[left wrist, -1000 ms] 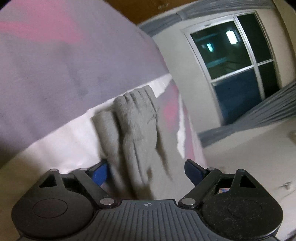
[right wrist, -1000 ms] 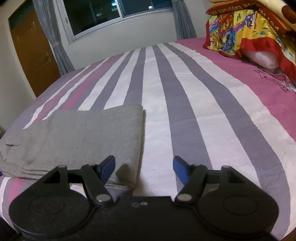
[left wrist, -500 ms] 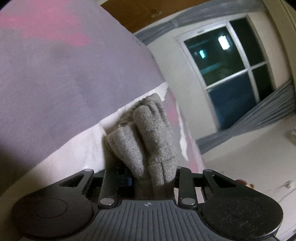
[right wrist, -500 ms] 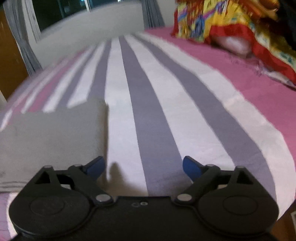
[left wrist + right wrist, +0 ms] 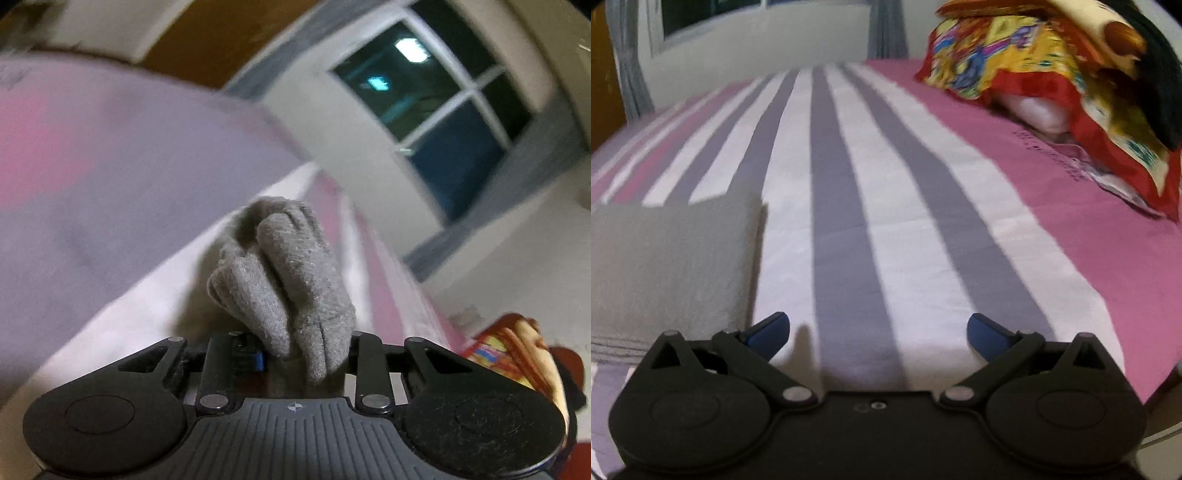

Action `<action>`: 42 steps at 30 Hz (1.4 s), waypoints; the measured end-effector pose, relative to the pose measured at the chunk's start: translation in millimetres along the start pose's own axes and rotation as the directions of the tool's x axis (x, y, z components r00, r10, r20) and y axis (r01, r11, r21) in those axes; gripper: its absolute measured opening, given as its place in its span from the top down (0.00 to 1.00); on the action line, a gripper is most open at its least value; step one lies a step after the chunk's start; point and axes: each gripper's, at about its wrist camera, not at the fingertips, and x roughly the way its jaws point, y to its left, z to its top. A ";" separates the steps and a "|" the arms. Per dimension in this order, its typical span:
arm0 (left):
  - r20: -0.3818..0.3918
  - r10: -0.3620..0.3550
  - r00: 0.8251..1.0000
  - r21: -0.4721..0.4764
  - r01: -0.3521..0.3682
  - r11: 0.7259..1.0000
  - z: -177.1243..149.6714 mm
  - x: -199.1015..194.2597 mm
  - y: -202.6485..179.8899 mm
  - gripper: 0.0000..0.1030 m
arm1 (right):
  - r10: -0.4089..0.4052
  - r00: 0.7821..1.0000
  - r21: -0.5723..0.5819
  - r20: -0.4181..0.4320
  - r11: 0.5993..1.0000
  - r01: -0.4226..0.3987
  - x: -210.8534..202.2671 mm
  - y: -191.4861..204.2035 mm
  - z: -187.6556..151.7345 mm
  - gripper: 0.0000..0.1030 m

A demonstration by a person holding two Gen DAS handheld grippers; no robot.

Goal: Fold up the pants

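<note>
The grey pants (image 5: 668,266) lie folded flat on the striped bed (image 5: 886,221), at the left of the right wrist view. My left gripper (image 5: 306,360) is shut on a bunched end of the grey pants (image 5: 291,280), which bulges out between its jaws above the sheet. My right gripper (image 5: 877,332) is open and empty, low over the bed just right of the folded pants' right edge.
A pile of colourful bedding and pillows (image 5: 1071,85) sits at the bed's far right; it also shows in the left wrist view (image 5: 517,354). A window (image 5: 432,107) with grey curtains and a brown door (image 5: 207,40) stand beyond the bed.
My left gripper closed on the end of the pants and has tilted with it. My right gripper slid right, away from the folded pants, still open.
</note>
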 end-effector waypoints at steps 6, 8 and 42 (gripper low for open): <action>-0.040 -0.145 0.989 0.235 0.150 0.960 6.9 15.2 -128.8 0.73 | 0.019 1.000 0.249 0.016 0.968 -0.023 -0.4 -41.7 -3.9 0.00; -0.074 -0.170 0.983 0.305 0.185 0.934 -3.5 27.0 -171.0 0.73 | -0.012 1.000 0.269 0.016 0.963 0.007 -1.6 -43.3 -5.6 0.00; -0.312 -0.107 0.944 0.696 0.304 0.651 -198.0 68.7 -328.4 0.27 | 0.076 0.996 0.381 0.052 0.920 -0.090 -5.1 -70.1 -15.9 0.00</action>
